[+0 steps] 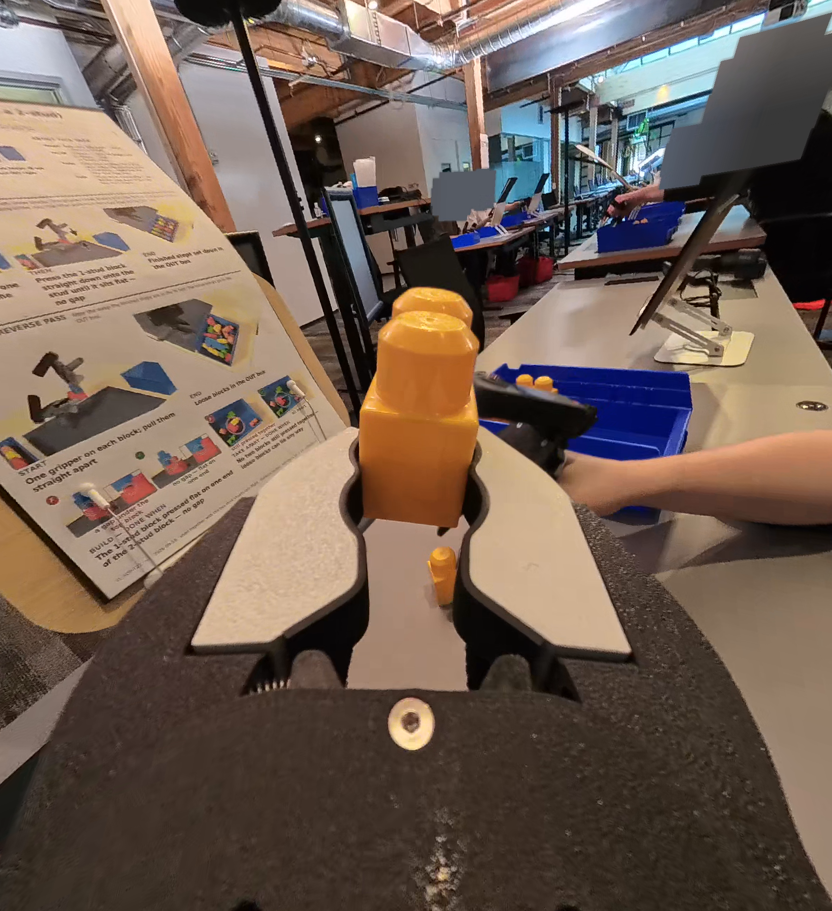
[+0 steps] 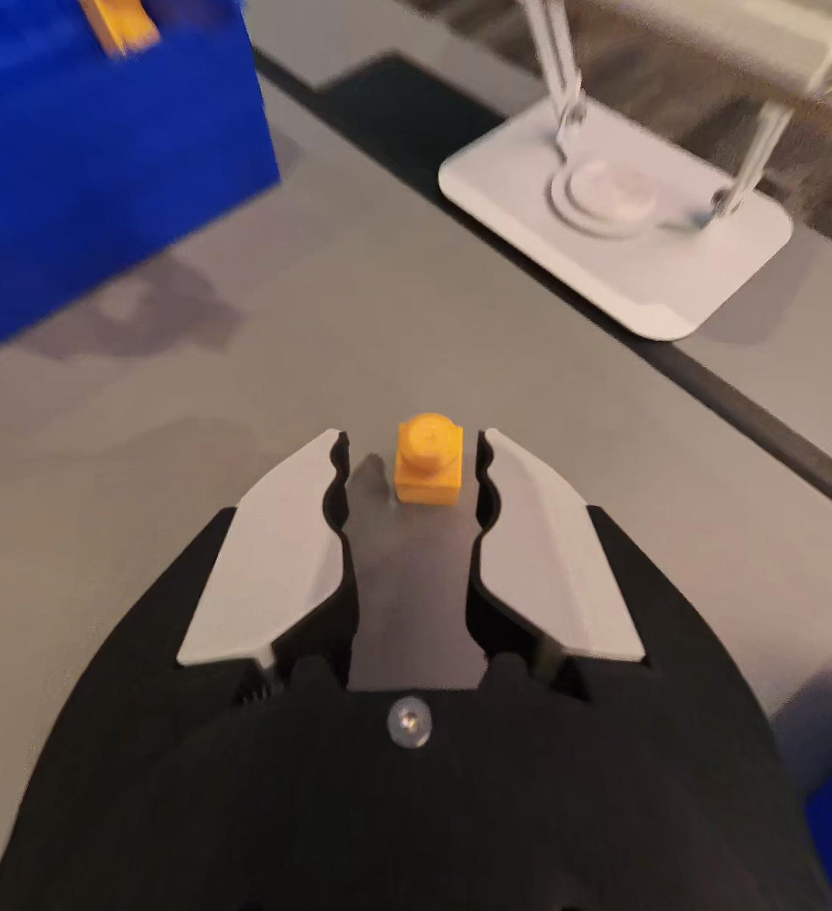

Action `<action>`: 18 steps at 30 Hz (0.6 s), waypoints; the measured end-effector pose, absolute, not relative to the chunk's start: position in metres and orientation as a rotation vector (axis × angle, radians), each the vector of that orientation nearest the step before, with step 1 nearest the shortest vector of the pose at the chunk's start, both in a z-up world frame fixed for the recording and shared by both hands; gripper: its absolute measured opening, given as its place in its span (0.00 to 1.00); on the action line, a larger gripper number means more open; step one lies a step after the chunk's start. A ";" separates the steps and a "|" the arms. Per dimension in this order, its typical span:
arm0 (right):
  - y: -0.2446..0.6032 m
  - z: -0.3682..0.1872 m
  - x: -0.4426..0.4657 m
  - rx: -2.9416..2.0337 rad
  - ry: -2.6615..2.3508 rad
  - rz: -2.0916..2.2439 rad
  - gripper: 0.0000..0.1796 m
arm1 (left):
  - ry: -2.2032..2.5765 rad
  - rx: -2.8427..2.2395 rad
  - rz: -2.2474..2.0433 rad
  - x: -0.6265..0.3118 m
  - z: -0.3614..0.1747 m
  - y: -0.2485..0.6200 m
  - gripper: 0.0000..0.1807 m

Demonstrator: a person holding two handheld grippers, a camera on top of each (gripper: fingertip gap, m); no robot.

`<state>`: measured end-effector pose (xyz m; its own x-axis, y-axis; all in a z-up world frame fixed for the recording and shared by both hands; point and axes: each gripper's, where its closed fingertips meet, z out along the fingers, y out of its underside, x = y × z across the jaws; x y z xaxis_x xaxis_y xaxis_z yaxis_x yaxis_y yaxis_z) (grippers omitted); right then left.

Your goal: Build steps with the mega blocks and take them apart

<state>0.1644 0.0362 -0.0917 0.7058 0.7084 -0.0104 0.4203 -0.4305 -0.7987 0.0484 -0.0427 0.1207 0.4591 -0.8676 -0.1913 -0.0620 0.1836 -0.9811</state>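
Directly ahead of the right gripper [image 2: 413, 446], a small orange 1-stud block [image 2: 428, 468] stands upright on the grey table [image 2: 157, 468], stud pointing up. It sits between the 2 fingertips, closer to the right-hand one, with clear table showing on both sides, so nothing touches it. The fingers are spread wider than the block and hold nothing. This view is blurred, which suggests motion. The right gripper is plainly the nearer one to this block; a straight closing of the fingers looks like the next move, after a slight shift to centre it.

The left gripper [image 1: 416, 473] is raised above the table and clamped on the lower sides of a larger orange 2-stud block [image 1: 418, 458]. That block is upright, its 2 rounded studs lined up one behind the other, so its long axis runs away from the camera. Both blocks are glossy, smooth plastic in the same orange. Below the held block, the small block [image 1: 442, 574] shows on the table.

A blue bin [image 1: 640, 424] with orange pieces lies beyond, beside a forearm [image 1: 724, 478]. An instruction board [image 1: 108, 345] leans at left.
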 end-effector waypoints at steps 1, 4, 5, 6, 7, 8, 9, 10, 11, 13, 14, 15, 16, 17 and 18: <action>0.038 -0.101 0.163 -2.125 -0.885 0.397 0.28 | 0.945 -1.271 -0.707 0.047 0.121 -0.042 0.21; 0.043 -0.118 0.160 -2.185 -0.920 0.298 0.28 | 0.947 -1.281 -0.703 0.047 0.121 -0.042 0.21; 0.044 -0.123 0.160 -2.205 -0.932 0.266 0.28 | 0.950 -1.286 -0.706 0.048 0.120 -0.041 0.21; 0.046 -0.126 0.161 -2.220 -0.944 0.230 0.28 | 0.954 -1.288 -0.709 0.049 0.119 -0.041 0.21; 0.047 -0.129 0.161 -2.225 -0.956 0.207 0.27 | 0.957 -1.290 -0.713 0.050 0.119 -0.042 0.21; 0.047 -0.130 0.161 -2.228 -0.963 0.193 0.25 | 0.962 -1.294 -0.715 0.051 0.118 -0.042 0.21; 0.048 -0.132 0.162 -2.234 -0.965 0.180 0.24 | 0.967 -1.299 -0.714 0.052 0.116 -0.042 0.21; 0.048 -0.134 0.164 -2.246 -0.969 0.172 0.24 | 0.971 -1.304 -0.710 0.053 0.115 -0.041 0.21; 0.048 -0.137 0.165 -2.260 -0.974 0.174 0.24 | 0.975 -1.305 -0.707 0.054 0.114 -0.041 0.21; 0.047 -0.142 0.164 -2.281 -0.977 0.211 0.22 | 0.981 -1.312 -0.710 0.055 0.112 -0.041 0.21; 0.047 -0.143 0.164 -2.284 -0.972 0.225 0.21 | 0.985 -1.316 -0.711 0.056 0.111 -0.041 0.21; 0.048 -0.144 0.165 -2.287 -0.970 0.226 0.21 | 0.988 -1.320 -0.709 0.057 0.110 -0.040 0.21; 0.049 -0.144 0.166 -2.286 -0.970 0.224 0.21 | 0.992 -1.324 -0.703 0.057 0.109 -0.040 0.21; 0.049 -0.144 0.167 -2.285 -0.970 0.225 0.21 | 0.996 -1.330 -0.695 0.057 0.107 -0.039 0.21; 0.049 -0.144 0.167 -2.286 -0.973 0.229 0.21 | 1.000 -1.332 -0.688 0.058 0.106 -0.039 0.21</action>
<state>0.1670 0.0491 -0.1442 0.7111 0.6981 0.0838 0.5874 -0.5244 -0.6164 0.0579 -0.0387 0.1063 0.4425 -0.8757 -0.1931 -0.1327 0.1491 -0.9799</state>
